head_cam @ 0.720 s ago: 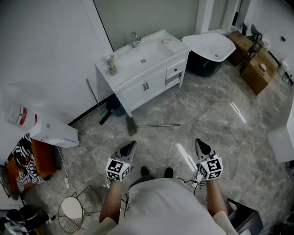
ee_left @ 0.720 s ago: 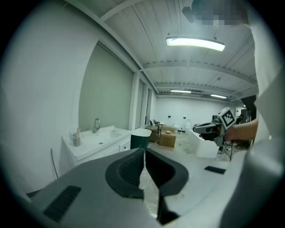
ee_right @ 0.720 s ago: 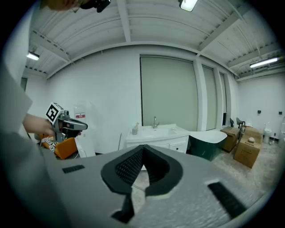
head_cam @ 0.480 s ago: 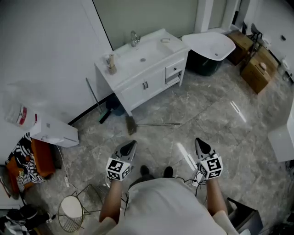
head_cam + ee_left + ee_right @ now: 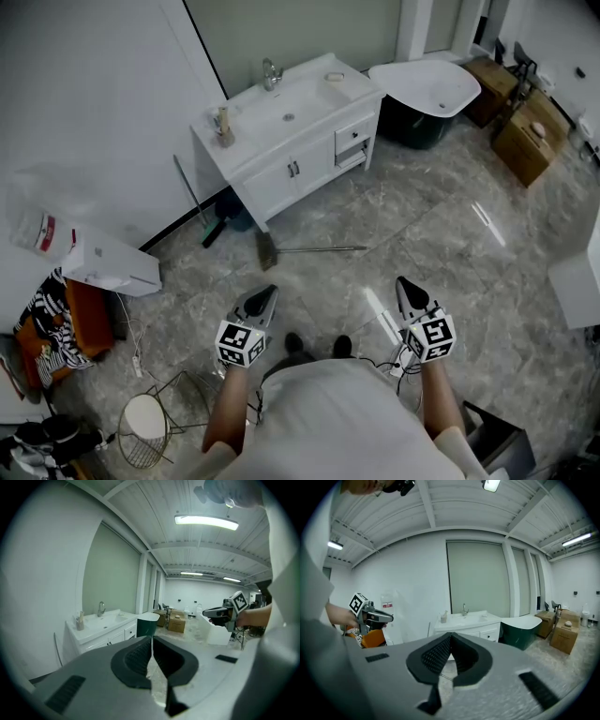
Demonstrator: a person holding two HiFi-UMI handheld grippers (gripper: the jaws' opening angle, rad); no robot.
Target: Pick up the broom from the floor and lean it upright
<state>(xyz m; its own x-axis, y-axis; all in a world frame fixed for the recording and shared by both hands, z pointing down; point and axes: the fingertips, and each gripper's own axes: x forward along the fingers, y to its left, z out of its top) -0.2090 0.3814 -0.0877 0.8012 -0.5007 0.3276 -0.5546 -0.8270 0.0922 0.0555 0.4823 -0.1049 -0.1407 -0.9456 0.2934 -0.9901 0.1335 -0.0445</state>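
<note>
Nearest the person, the left gripper (image 5: 267, 292) and right gripper (image 5: 403, 283) are held out level with each other above the floor (image 5: 441, 234), both aimed slightly down. Each has its jaws pressed together with nothing between them, probably because neither has reached anything yet. Well ahead of them the broom (image 5: 314, 249) lies flat on the floor, its head toward the vanity (image 5: 281, 183) and its handle running right. Beyond, a long-handled mop (image 5: 187, 192) leans on the wall beside the vanity, a likely spot for propping the broom
</note>
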